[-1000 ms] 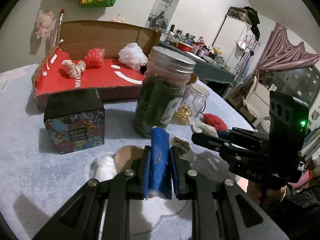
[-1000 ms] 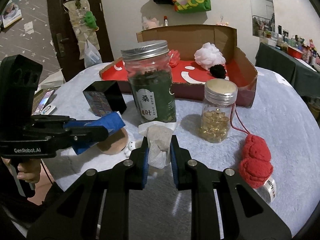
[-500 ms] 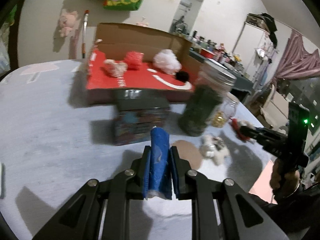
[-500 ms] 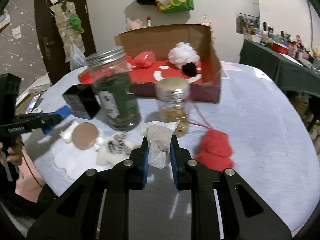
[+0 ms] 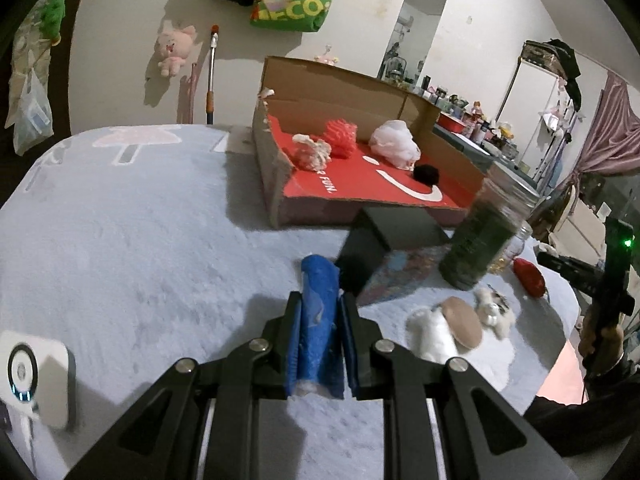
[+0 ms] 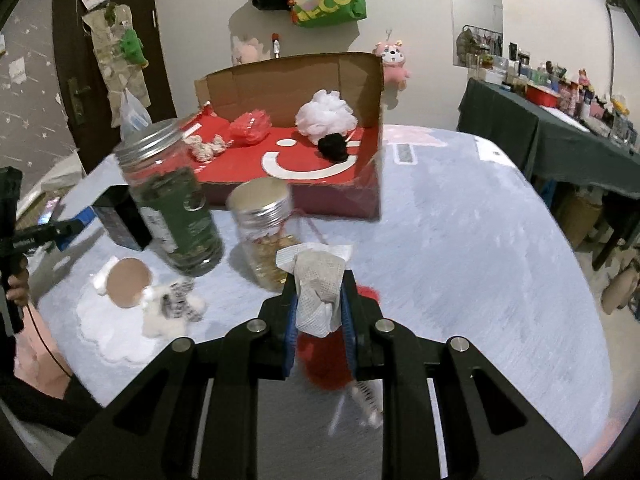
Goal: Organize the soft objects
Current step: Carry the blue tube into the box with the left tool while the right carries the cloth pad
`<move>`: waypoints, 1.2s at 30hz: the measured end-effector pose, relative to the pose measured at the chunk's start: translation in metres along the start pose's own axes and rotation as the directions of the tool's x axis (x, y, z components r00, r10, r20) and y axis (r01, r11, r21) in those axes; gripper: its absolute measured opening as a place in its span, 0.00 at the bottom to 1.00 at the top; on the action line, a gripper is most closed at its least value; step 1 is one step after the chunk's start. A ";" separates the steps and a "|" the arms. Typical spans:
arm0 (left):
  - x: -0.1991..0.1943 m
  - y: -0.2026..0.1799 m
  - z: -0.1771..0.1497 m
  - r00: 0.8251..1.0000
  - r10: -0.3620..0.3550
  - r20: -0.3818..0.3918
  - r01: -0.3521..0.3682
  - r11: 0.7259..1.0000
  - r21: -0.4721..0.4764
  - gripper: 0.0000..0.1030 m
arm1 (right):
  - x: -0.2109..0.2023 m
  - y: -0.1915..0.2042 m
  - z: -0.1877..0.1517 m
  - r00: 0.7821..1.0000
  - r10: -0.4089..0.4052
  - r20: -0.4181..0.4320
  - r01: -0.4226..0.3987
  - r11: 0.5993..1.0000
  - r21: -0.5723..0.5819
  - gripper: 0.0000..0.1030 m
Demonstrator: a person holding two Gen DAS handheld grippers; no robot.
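**Both grippers carry soft items above a grey fleece-covered table**

Seen from the left wrist, a white square device (image 5: 38,380) lies far left of the jaws at the table's edge. The left gripper (image 5: 319,312) has its jaws pressed onto a blue rolled cloth (image 5: 319,320), which stands upright between them and pokes out past the tips. Ahead and slightly right of the jaws sits a dark box (image 5: 384,248), and beyond it an open cardboard box with a red floor (image 5: 360,184). Inside it lie a cream knotted item (image 5: 311,152), a red mesh puff (image 5: 340,138), a white mesh puff (image 5: 394,148) and a small black pom-pom (image 5: 426,173). Right of the jaws stand a tall jar of dark green leaves (image 5: 484,240), then a plush mushroom (image 5: 448,330) lying on the fleece beside a small white plush (image 5: 494,310).

Seen from the right wrist, the left gripper appears far left, level with the dark box. The mushroom lies left of the jaws, the green jar ahead-left, and a small jar with a silver lid (image 6: 266,232) just ahead. The right gripper (image 6: 320,300) pinches a beige woven cloth (image 6: 318,296), bunched between its jaws. Below the jaws, partly hidden by them, lies a red fluffy toy (image 6: 326,364) on the table (image 6: 480,260).
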State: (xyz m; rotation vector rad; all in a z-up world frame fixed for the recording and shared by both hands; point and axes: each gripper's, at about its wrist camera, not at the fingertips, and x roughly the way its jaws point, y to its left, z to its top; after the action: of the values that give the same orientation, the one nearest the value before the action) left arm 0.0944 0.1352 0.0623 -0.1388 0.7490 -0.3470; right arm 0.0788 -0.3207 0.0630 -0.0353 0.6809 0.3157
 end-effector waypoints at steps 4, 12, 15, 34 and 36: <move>0.010 0.006 0.010 1.000 -0.011 -0.010 0.011 1.000 0.023 0.19 | 0.011 -0.009 0.011 1.000 0.006 -0.021 -0.006 1.000 -0.022 0.17; 0.022 -0.002 0.054 0.999 -0.053 -0.006 0.053 0.994 0.095 0.19 | 0.031 -0.016 0.049 0.997 0.059 -0.045 -0.063 0.994 -0.088 0.17; 0.030 -0.011 0.075 0.997 -0.074 -0.010 0.075 0.989 0.129 0.19 | 0.041 -0.016 0.070 0.995 0.091 -0.050 -0.096 0.990 -0.108 0.18; 0.173 -0.081 0.185 0.947 -0.088 -0.308 0.149 0.972 0.180 0.19 | 0.182 0.029 0.191 0.925 0.205 -0.321 -0.254 0.960 -0.118 0.18; 0.190 -0.089 0.189 0.939 -0.073 -0.336 0.147 0.969 0.198 0.19 | 0.201 0.035 0.197 0.910 0.205 -0.360 -0.258 0.960 -0.106 0.18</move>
State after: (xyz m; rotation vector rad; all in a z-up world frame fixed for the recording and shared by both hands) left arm 0.3302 -0.0153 0.0995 0.0904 1.0276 -0.5675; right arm 0.3360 -0.2053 0.0940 -0.1591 1.0139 0.6002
